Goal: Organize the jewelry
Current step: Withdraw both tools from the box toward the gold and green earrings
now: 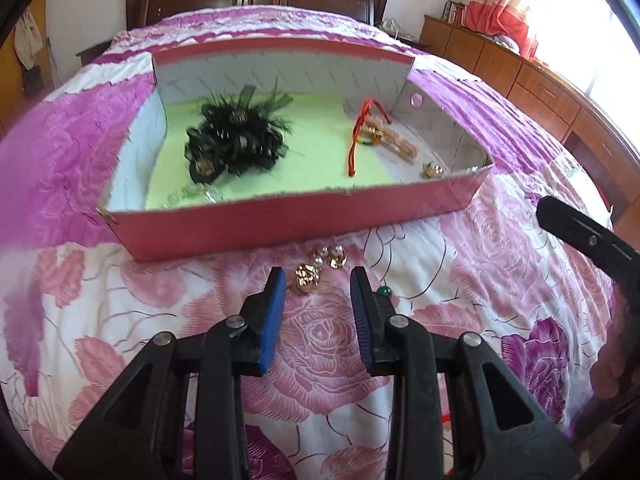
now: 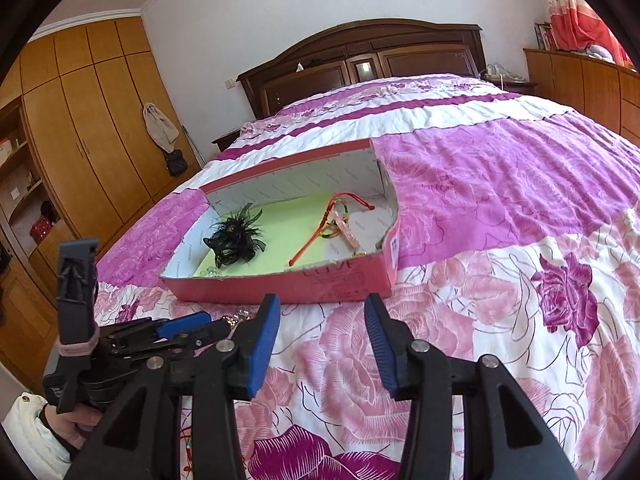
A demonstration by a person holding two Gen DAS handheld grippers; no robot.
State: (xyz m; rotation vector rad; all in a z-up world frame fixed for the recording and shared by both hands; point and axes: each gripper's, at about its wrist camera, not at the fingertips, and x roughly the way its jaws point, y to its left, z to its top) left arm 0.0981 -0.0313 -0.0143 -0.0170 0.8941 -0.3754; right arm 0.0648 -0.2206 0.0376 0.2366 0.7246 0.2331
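I see the floral bed filling both frames, with the red box at centre holding a black feather piece and red cord. Low centre, gold earrings lie on the quilt just ahead of my left claw, spread and empty; my right claw is opening, nothing between.

Sunlit bedroom, wooden wardrobe
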